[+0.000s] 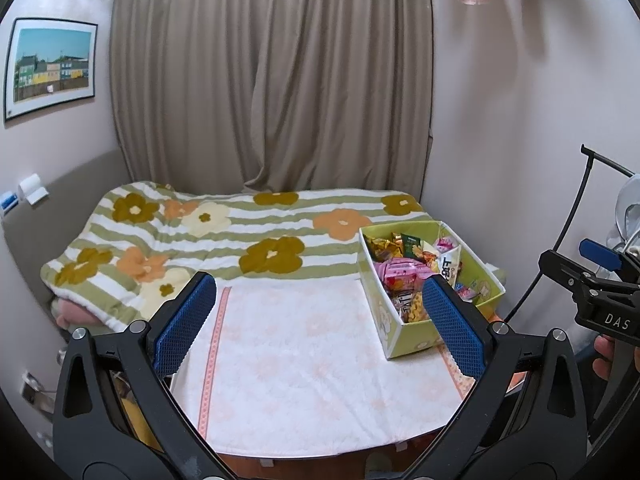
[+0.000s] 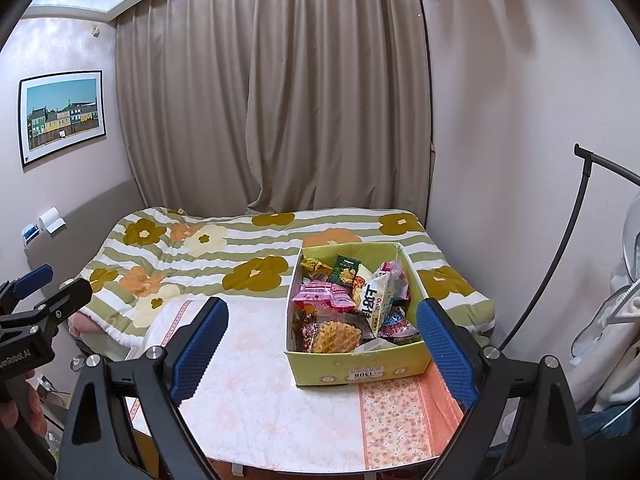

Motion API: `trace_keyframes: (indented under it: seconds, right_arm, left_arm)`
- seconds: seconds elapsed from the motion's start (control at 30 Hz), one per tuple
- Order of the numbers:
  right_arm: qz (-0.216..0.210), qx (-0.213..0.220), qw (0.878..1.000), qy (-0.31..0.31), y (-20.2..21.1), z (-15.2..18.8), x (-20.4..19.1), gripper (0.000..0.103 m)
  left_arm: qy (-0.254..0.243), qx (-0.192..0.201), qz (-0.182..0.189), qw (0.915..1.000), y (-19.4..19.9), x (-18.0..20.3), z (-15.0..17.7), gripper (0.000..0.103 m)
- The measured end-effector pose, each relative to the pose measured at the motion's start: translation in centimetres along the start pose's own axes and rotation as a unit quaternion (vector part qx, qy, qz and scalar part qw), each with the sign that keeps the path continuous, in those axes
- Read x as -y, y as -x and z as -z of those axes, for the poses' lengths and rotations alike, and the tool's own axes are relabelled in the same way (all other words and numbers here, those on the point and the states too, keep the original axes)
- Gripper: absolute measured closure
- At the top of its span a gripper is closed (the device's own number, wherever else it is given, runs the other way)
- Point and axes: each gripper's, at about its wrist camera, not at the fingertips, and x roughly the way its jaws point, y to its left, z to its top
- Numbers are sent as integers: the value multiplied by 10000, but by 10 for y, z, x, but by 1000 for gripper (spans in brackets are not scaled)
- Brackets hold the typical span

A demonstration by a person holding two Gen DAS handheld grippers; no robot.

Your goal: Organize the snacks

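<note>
A yellow-green cardboard box (image 2: 360,366) full of snack packets stands at the far right of the cloth-covered table (image 2: 248,392). Inside it lie a pink packet (image 2: 320,294), a white packet (image 2: 376,300), a waffle-patterned snack (image 2: 334,336) and a green packet (image 2: 346,268). My right gripper (image 2: 323,307) is open just in front of the box, with nothing between its blue pads. My left gripper (image 1: 320,282) is open over the bare cloth, with the box (image 1: 384,316) to its right. The right gripper (image 1: 576,262) also shows at the right edge of the left wrist view.
Behind the table lies a bed with a striped flower blanket (image 1: 224,232), closed off by a beige curtain (image 1: 272,80). A black rack (image 2: 568,232) and hanging bags (image 2: 616,320) stand at the right. A hand (image 1: 604,356) holds the right gripper's handle.
</note>
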Motion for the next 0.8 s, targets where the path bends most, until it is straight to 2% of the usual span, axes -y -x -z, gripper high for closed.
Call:
trace_keyframes:
  seconds: [0.8]
  right_arm:
    - [-21,3,10000,-10,-4,-4,2,9]
  left_arm:
    - [11,108,-106,9999,1,-1,2,0]
